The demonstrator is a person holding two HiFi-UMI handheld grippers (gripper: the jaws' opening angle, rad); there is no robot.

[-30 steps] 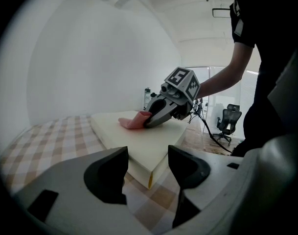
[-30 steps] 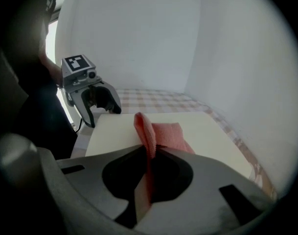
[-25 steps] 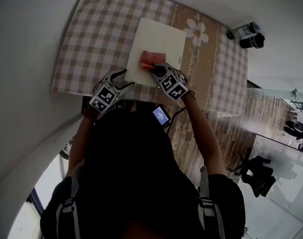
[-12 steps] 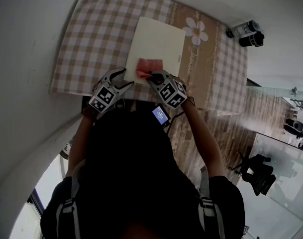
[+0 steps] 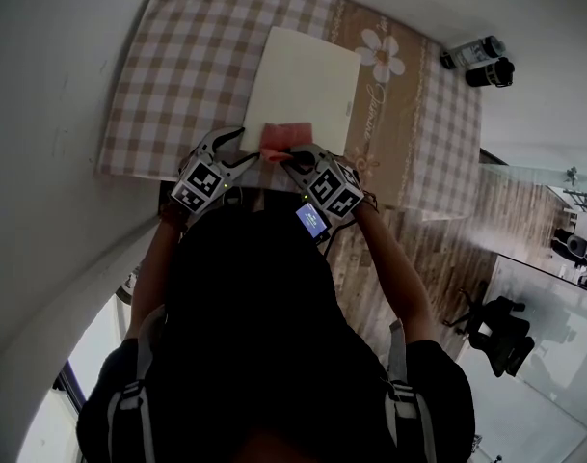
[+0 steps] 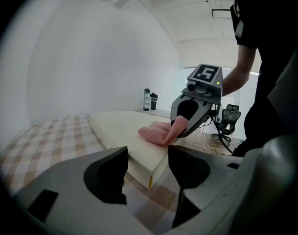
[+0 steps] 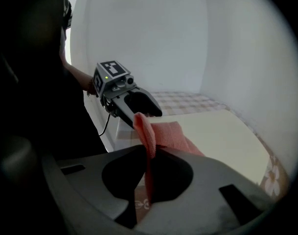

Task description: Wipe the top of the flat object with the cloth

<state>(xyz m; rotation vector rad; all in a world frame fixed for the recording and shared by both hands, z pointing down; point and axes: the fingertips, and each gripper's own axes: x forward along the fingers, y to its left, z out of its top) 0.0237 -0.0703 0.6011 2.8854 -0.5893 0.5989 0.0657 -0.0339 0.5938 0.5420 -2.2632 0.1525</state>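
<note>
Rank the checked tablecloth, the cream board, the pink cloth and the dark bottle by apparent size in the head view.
1. checked tablecloth
2. cream board
3. pink cloth and dark bottle: these look about alike. The cloth is partly hidden, so I won't rank them.

Head overhead; 2 gripper views low, sharing cloth (image 5: 284, 135).

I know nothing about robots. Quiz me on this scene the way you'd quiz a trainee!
1. True or false: the left hand-held gripper is shut.
2. The cloth rests on the pad at its: A) far edge, B) middle, C) near edge.
3. Fill in: the ___ hand-held gripper grips the cloth.

Key: 1 false, its jaws stand apart. 2 C. 3 right hand-held gripper.
</note>
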